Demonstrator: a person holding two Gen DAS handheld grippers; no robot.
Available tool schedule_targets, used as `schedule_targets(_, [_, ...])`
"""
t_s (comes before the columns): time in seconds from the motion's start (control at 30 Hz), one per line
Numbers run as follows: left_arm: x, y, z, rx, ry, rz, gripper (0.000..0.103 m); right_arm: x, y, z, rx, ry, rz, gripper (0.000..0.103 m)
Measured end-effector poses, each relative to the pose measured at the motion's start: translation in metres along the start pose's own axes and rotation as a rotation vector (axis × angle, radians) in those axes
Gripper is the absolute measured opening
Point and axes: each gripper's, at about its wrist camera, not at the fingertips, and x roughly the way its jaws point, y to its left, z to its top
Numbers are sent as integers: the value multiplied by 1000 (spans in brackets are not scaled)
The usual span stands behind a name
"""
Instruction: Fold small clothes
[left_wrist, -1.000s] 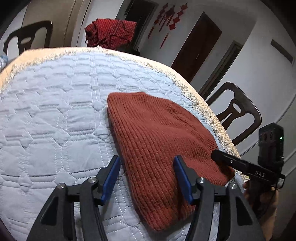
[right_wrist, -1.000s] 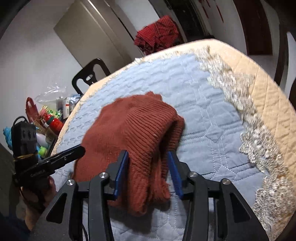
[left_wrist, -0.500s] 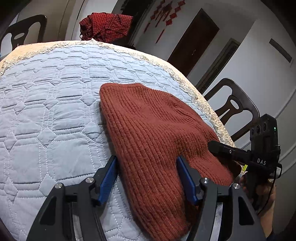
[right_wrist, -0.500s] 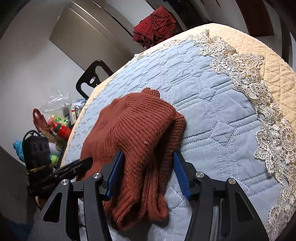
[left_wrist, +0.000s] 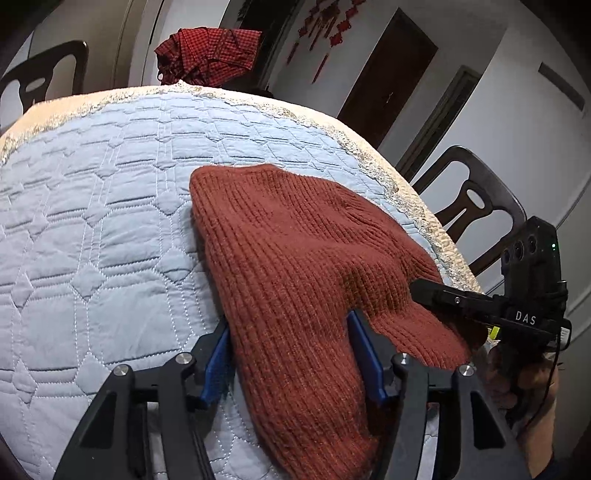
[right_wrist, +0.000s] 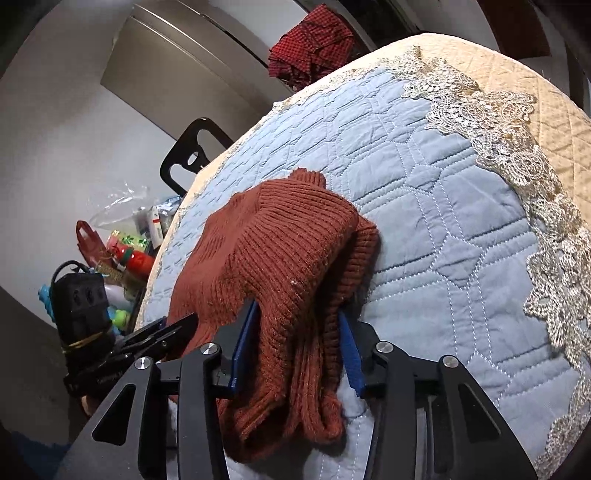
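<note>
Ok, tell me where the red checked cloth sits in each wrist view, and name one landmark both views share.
Left wrist view: the red checked cloth is at top, left of centre, beyond the far edge of the quilted table cover.
Right wrist view: the cloth is at top centre, again past the cover's far edge.
Shared landmark: the rust knitted garment, lying on the cover between each gripper's blue pads.

Dim indoor light, sharp focus, dark fisheye corners
</note>
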Motion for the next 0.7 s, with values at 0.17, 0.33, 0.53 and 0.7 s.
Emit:
schedule_targets(0.17, [-4,-7,1,36,-5,27,50,-2,3,-2,-1,-12,3,30])
schedule_targets(0.33, [-12,-13,5,73,-16,52,42,-8,13,-2,-21,-31,-6,28])
schedule_targets(0.53, [-24,-15,8,86,-30,42,39,-19,29,-2,-54,-55,1,27])
schedule_targets(0.7, [-34,-17,9,100,-47,36,39,-24,42,-3,-75,-68,8,27])
